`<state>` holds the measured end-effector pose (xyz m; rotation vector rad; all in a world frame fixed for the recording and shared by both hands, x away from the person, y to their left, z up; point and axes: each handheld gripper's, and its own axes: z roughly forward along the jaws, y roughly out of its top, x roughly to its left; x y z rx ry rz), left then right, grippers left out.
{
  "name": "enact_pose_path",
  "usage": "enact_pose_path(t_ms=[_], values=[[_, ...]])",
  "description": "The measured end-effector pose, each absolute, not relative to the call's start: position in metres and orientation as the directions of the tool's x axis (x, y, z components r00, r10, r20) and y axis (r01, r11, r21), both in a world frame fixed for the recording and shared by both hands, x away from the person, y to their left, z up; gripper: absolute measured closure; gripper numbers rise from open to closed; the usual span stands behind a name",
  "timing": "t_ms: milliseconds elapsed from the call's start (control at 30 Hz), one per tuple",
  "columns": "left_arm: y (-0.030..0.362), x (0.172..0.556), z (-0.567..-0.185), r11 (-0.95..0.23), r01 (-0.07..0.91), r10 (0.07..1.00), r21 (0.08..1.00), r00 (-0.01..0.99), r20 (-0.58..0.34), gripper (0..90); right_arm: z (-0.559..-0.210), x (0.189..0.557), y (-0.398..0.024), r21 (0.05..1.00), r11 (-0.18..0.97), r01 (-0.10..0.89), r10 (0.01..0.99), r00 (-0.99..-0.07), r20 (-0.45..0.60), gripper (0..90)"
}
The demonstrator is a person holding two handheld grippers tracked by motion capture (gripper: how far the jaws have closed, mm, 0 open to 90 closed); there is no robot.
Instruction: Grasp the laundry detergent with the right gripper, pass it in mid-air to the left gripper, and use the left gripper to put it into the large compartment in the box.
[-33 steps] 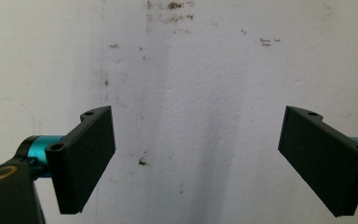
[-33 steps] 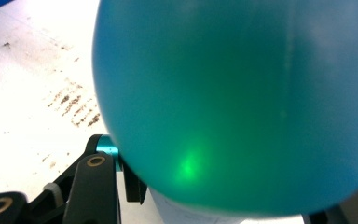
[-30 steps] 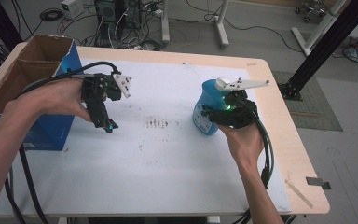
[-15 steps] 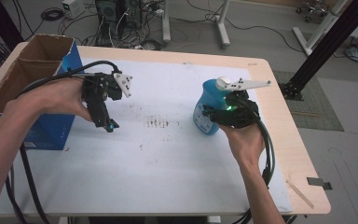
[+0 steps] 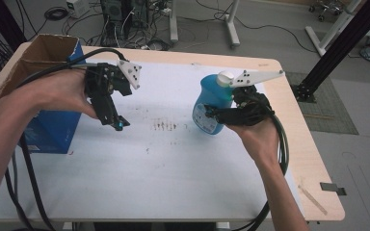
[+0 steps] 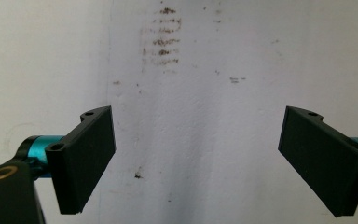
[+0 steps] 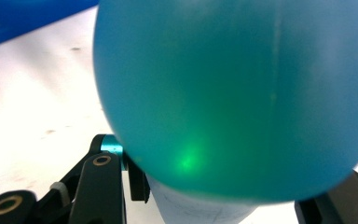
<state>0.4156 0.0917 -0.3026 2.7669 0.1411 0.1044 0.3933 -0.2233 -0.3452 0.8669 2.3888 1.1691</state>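
The blue bottle (image 5: 212,108) stands on the desk (image 5: 183,168), right of the middle of the high view. The right gripper (image 5: 217,114) has its fingers squeezed around the bottle. The bottle is round and smooth, so it could slip or tip if the squeeze is weak. The left gripper (image 5: 113,120) hangs in the left half, fingers spread wide, holding nothing.

Bright even light; bottle (image 7: 233,93) blurred close-up, green glare spot
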Motion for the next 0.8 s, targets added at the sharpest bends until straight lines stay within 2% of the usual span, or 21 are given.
enact_pose_path(t_ms=[300, 533, 800], values=[[0.082, 0.407, -0.260, -0.918, 0.064, 0.088, 0.391, 0.995, 0.044, 10.9, -0.323, 0.395, -0.193, 0.763, 0.615, 0.199, 0.380, -0.923, -0.066, 47.2], [0.075, 0.403, -0.244, -0.907, 0.055, 0.071, 0.418, 0.997, 0.023, 10.9, -0.324, 0.393, -0.166, 0.739, 0.670, 0.079, 0.206, -0.975, -0.082, 47.1], [0.064, 0.399, -0.240, -0.900, 0.063, 0.061, 0.431, 0.998, -0.018, 10.9, -0.331, 0.394, -0.143, 0.751, 0.660, 0.019, 0.069, -0.997, -0.036, 47.1]])
